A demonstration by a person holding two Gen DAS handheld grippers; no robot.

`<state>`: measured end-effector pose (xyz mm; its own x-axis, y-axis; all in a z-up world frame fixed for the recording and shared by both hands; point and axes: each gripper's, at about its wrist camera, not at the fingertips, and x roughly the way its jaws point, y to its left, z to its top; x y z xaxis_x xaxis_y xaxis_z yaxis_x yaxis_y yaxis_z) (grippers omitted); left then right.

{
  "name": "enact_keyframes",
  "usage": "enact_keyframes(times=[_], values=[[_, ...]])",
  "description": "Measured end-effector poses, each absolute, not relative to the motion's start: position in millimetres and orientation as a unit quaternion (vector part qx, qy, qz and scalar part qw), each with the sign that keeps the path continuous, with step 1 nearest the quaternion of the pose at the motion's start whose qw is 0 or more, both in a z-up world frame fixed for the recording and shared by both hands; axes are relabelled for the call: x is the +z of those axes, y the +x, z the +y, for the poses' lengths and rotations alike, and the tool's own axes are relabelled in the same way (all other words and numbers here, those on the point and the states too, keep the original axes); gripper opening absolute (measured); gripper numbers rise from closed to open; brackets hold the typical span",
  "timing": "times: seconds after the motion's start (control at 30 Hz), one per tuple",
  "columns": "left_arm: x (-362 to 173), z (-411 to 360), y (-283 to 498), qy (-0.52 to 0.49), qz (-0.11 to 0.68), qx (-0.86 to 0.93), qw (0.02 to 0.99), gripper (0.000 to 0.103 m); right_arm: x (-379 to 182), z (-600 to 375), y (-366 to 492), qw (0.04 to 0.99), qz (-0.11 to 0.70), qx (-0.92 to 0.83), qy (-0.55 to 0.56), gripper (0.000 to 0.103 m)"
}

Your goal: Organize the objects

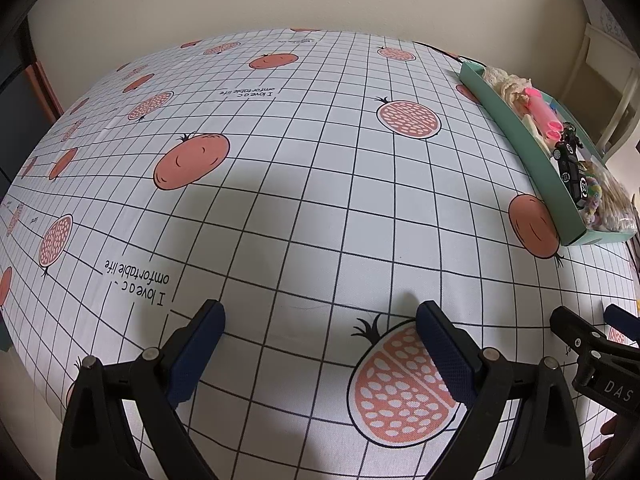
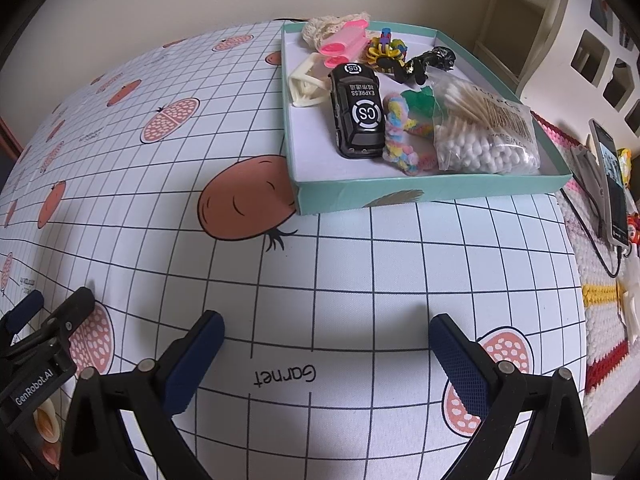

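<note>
A teal box on the gridded tablecloth holds a black toy car, pink rollers, a pastel hair tie and bagged cotton swabs. A phone stands beside it. The left gripper and right gripper hover wide open, empty, over bare cloth.

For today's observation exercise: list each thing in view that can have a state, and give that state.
left gripper: open, empty
right gripper: open, empty
teal box: lidless, filled
toy car: upright, in box
cotton swab bag: lying in box
phone: propped, screen lit
</note>
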<state>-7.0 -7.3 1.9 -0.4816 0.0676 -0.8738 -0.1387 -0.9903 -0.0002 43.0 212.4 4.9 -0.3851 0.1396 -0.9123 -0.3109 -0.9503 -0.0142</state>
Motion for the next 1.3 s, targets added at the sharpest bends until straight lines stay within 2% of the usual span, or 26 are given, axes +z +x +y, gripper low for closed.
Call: enact_keyframes(times=[1.3], values=[[1.3, -7.9, -7.4, -0.505, 0.037, 0.860, 0.063, 0.097, 4.0, 217.7, 45.5, 0.134, 0.078, 0.830, -0.536, 0.103]])
